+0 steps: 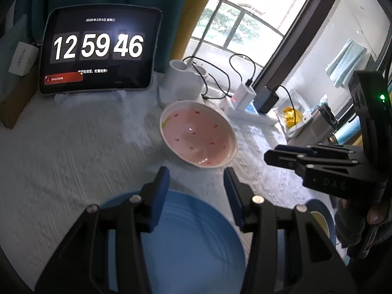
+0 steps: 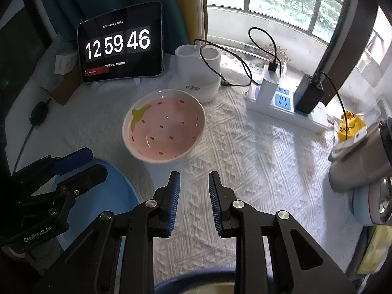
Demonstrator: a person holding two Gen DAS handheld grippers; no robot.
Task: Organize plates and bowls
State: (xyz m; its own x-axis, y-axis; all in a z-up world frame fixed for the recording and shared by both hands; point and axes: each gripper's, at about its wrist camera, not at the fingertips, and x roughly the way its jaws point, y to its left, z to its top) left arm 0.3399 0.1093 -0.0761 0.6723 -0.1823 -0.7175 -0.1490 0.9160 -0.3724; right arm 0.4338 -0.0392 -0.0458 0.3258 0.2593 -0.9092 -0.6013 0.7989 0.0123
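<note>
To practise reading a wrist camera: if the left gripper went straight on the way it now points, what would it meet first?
Probably the blue plate lying just under the open left gripper, or the white tablecloth at its far rim. The pink strawberry bowl lies beyond; depth is hard to judge here.

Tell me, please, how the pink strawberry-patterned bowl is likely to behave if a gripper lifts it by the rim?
The pink bowl looks like glazed ceramic, so it is probably rigid, fairly heavy and breakable. Its glossy highlights suggest a slick rim that could slip between the pads. It sits wide and shallow on the textured tablecloth, so it seems unlikely to tip.
</note>
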